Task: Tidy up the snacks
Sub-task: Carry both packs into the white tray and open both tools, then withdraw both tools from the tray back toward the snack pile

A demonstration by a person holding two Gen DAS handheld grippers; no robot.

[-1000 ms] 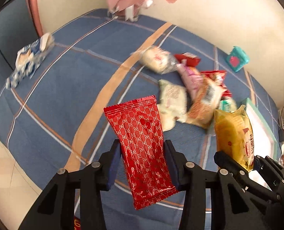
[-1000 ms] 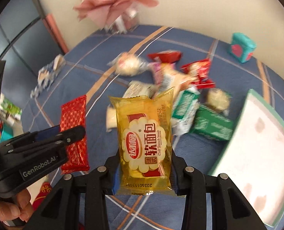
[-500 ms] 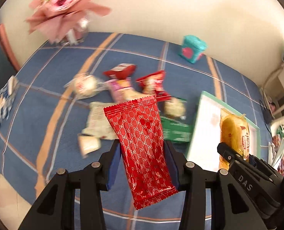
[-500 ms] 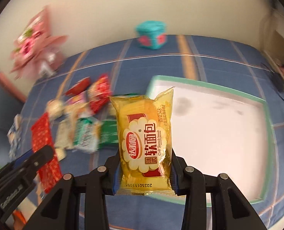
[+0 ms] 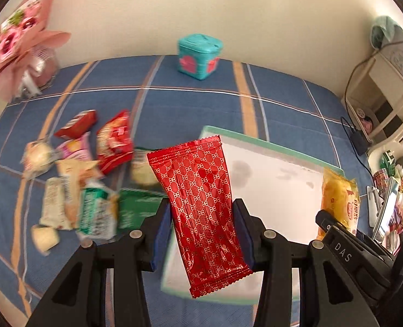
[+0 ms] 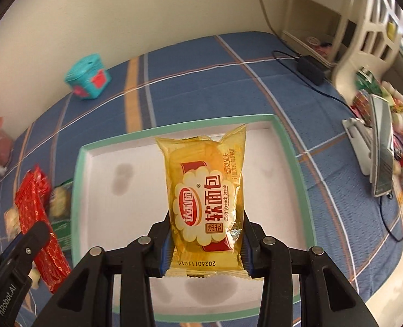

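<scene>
Your left claw (image 5: 202, 231) is closed on the red snack packet (image 5: 198, 212). Both blue pads press the packet's long edges at its lower half, with the jaws set only as wide as the packet. The packet stands nearly upright, leaning slightly left at the top, clear of the blue plaid cloth (image 5: 283, 103) below. In the left wrist view its upper end overlaps the near left corner of the white tray with the green rim (image 5: 269, 147).

To the left of the tray, the loose snack pile (image 5: 92, 179) lies on the cloth, blurred. A teal box (image 5: 200, 54) stands near the wall beyond it, well apart from the tray.

Your right claw (image 6: 205, 241) is closed on the yellow soft-bread packet (image 6: 204, 199). Its pads clamp the packet's two side edges near the bottom seal. The packet is upright, label facing the camera, suspended over the tray's white floor (image 6: 269, 190); it does not touch the tray. No snacks are visible inside the tray.

At the right edge of the cloth, a black cable and adapter (image 6: 310, 68) lie near the shelving.
</scene>
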